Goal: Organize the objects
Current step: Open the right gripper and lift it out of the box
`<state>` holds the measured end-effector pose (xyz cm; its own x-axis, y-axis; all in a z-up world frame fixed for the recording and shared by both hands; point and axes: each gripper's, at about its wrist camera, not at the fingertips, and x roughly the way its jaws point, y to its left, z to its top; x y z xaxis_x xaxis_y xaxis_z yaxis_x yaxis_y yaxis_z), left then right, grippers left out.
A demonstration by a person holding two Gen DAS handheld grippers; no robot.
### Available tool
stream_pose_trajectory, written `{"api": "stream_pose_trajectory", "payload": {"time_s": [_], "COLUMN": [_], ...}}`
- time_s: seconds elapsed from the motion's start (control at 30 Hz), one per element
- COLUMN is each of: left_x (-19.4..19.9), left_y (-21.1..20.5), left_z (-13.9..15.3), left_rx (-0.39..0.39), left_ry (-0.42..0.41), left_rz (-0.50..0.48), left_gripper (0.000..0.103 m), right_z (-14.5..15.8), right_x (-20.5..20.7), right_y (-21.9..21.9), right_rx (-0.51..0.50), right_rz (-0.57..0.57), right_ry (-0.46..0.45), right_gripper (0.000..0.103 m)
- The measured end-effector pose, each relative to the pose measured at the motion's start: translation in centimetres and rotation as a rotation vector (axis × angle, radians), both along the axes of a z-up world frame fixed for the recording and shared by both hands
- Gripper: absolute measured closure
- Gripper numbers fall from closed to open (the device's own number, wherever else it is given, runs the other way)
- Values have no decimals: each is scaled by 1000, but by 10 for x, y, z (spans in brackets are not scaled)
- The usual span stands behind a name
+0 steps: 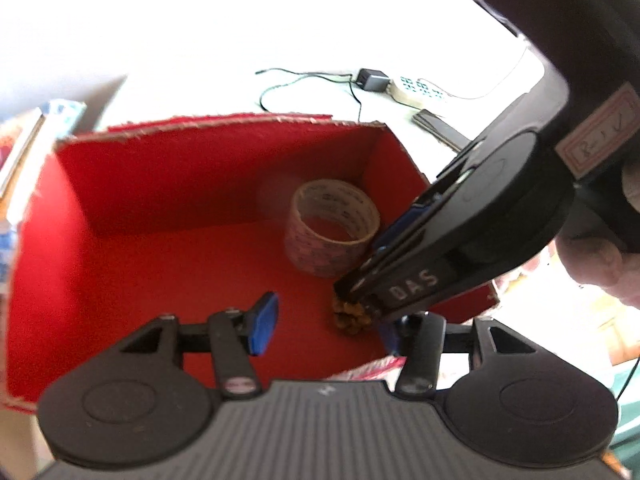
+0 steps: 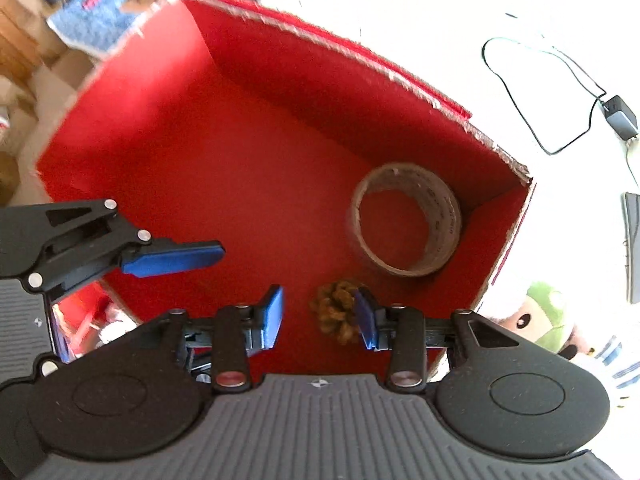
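Inside the red box (image 2: 240,152) already lie a tape roll (image 2: 406,220) near its far right corner and a pine cone (image 2: 336,314) between the spread right tongs (image 2: 320,318); left tongs (image 1: 326,328) are spread and empty, while a plush toy (image 2: 540,316) waits outside.

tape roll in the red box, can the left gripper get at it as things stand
Probably yes: the tape roll stands uncovered in the box's far corner and the left gripper is open. The right gripper beside it over the pine cone crowds the approach.
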<state>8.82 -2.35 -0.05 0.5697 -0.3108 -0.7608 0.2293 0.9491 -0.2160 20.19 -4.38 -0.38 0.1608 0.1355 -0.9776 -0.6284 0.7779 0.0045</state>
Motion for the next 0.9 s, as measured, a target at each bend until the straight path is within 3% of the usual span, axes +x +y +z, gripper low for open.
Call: {"api": "stream_pose_trajectory", "payload": {"time_s": [0.3, 0.6, 0.9], "left_x": [-25, -48, -59], "left_y": [-2, -22, -39], "left_z": [15, 35, 36], "left_rx": [112, 239, 307], "left_ry": [-29, -57, -28], "left_rz": [90, 174, 250], "left_gripper": [49, 48, 43], "right_z": [21, 33, 43], "right_x": [-25, -58, -93], "right_y": [-16, -72, -99], "right_rx": [226, 417, 509], "right_rz": [-117, -197, -198], "right_ry": [-88, -158, -192], "right_gripper": [62, 61, 62]}}
